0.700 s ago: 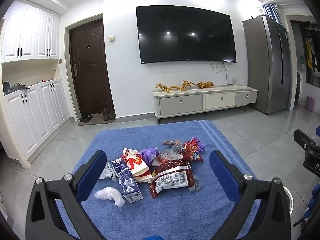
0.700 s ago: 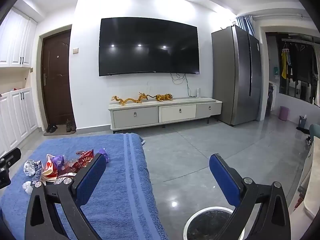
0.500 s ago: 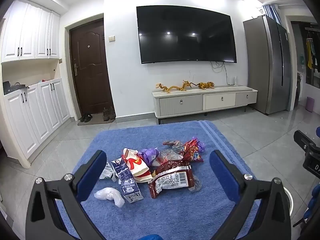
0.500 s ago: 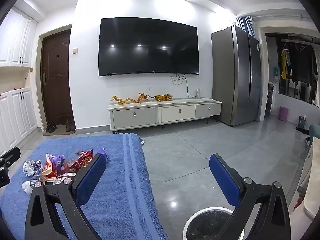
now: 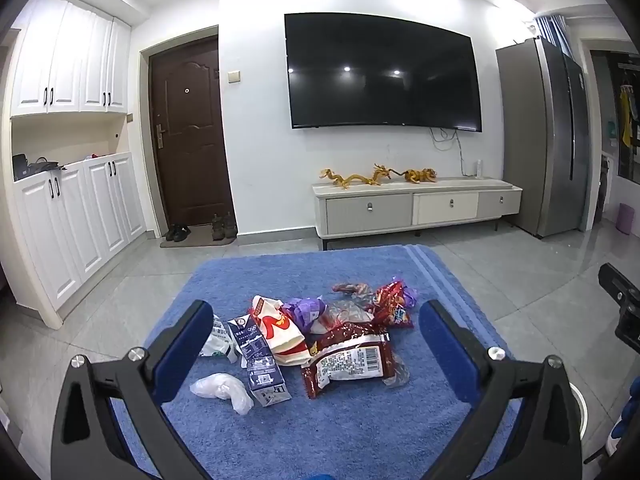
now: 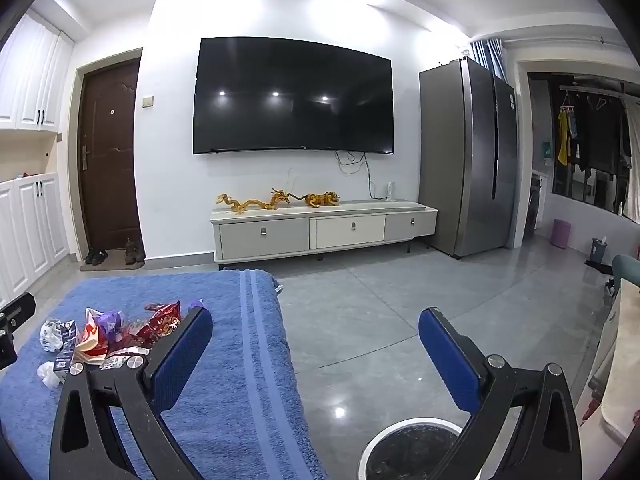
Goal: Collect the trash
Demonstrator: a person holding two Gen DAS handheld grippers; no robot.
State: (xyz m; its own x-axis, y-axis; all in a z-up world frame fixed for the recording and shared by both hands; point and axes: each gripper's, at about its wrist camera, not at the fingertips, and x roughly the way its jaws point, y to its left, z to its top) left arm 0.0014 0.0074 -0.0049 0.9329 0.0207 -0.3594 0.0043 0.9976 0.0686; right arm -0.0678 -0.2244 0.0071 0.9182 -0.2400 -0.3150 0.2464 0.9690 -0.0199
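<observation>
Both hand-held grippers hang with jaws spread wide and nothing between their blue pads: the left hand-held gripper [image 5: 316,332] is aimed at a heap of trash [image 5: 320,336] lying on a blue towel [image 5: 340,432], while the right hand-held gripper [image 6: 316,344] points past the towel's striped edge toward grey floor tiles [image 6: 380,320]. In the left wrist view the heap sits at 12 o'clock between the pads, neither pad touching it: a dark red wrapper [image 5: 348,360] with a white label nearest, a milk carton [image 5: 260,360] at its 9 o'clock, crumpled clear plastic [image 5: 222,390] at 8 o'clock, a red-and-white bag [image 5: 278,330], a purple wrapper [image 5: 304,310] and a red snack packet [image 5: 394,306] farther back. In the right wrist view the same heap lies at 9 o'clock, and a round white-rimmed bin [image 6: 408,452] stands on the floor at 6 o'clock. A wall-mounted television [image 6: 292,98] hangs above a low cabinet [image 6: 324,232].
</observation>
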